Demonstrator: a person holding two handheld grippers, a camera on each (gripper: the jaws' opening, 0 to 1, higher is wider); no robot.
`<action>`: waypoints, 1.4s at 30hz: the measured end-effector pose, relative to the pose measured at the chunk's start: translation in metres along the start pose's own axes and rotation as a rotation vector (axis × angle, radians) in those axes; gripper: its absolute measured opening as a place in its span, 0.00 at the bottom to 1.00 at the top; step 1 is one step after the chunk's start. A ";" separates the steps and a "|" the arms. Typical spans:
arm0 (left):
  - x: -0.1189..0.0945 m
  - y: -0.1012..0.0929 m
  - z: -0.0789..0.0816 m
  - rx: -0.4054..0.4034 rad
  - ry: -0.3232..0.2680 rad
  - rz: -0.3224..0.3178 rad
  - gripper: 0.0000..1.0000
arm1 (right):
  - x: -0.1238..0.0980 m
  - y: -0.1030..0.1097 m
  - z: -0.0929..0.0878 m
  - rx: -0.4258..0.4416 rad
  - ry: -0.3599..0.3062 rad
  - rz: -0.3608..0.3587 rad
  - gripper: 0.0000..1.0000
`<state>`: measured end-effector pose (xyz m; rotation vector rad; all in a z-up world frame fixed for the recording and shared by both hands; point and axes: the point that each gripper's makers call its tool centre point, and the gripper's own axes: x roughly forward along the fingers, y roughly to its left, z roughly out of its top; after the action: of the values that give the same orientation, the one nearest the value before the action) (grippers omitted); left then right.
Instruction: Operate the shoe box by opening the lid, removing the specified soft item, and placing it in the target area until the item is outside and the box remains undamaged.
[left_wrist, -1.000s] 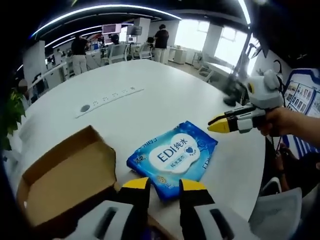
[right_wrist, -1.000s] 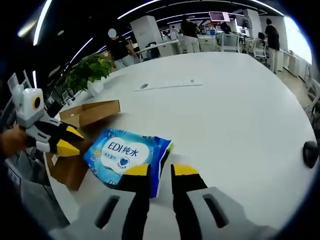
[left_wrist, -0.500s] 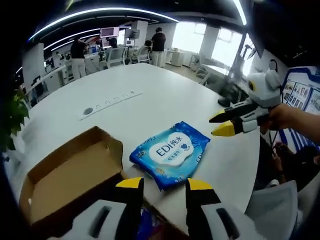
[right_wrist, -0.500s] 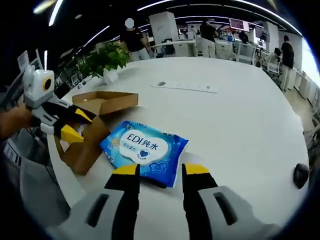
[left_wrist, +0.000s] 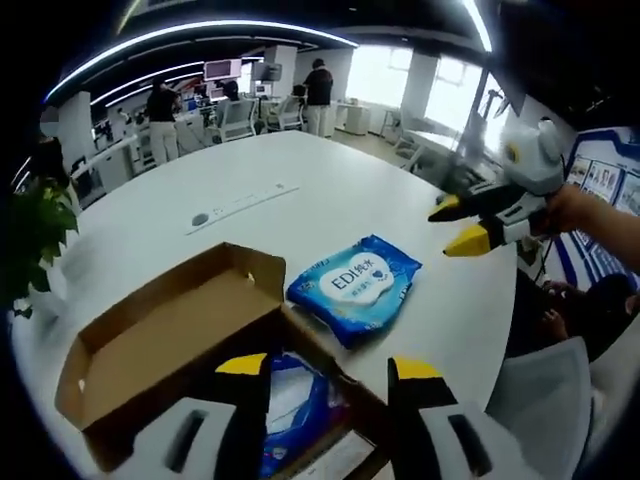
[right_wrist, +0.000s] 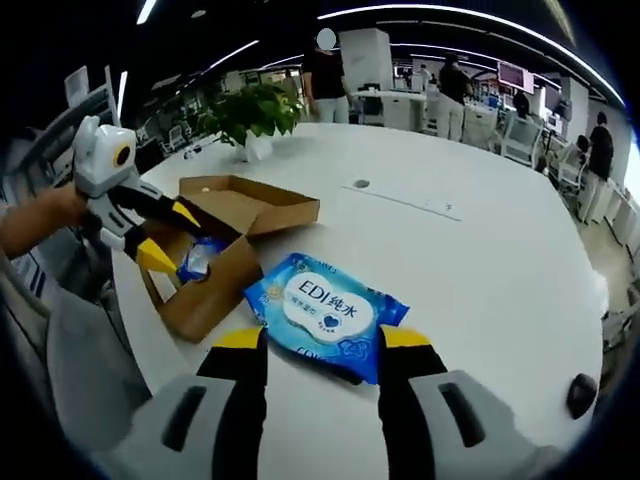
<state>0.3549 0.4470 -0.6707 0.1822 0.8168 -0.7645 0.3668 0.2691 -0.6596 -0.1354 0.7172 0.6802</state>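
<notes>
A blue wet-wipe pack (left_wrist: 352, 288) (right_wrist: 325, 317) lies flat on the white table, just outside the open cardboard shoe box (left_wrist: 160, 345) (right_wrist: 215, 300). The box lid (left_wrist: 150, 310) (right_wrist: 262, 200) is folded back. Another blue soft pack (left_wrist: 290, 405) (right_wrist: 202, 258) rests inside the box. My left gripper (left_wrist: 328, 368) hovers open over the box's interior; the right gripper view shows it too (right_wrist: 160, 238). My right gripper (right_wrist: 322, 340) stands open just short of the wipe pack, holding nothing, and appears in the left gripper view (left_wrist: 462, 226) beyond the pack.
A power strip (left_wrist: 245, 201) (right_wrist: 405, 199) lies further along the table. A potted plant (right_wrist: 250, 115) stands by the table edge near the box. A dark mouse-like object (right_wrist: 583, 395) sits at the table's side. Desks, chairs and people fill the office beyond.
Both grippers have drawn back from the wipe pack, their jaws spread a little wider. The left view now looks down into the box, revealing the pack inside.
</notes>
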 end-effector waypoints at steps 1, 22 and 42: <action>-0.003 0.003 -0.003 -0.004 0.000 0.005 0.49 | 0.000 0.004 0.002 -0.013 0.001 0.006 0.42; -0.048 0.044 -0.045 -0.056 -0.001 0.112 0.53 | 0.022 0.070 0.035 -0.209 0.015 0.125 0.40; -0.049 0.063 -0.065 -0.074 0.020 0.095 0.39 | 0.073 0.116 0.048 -0.401 0.060 0.198 0.28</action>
<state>0.3373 0.5467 -0.6890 0.1614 0.8478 -0.6429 0.3623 0.4138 -0.6578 -0.4588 0.6497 1.0095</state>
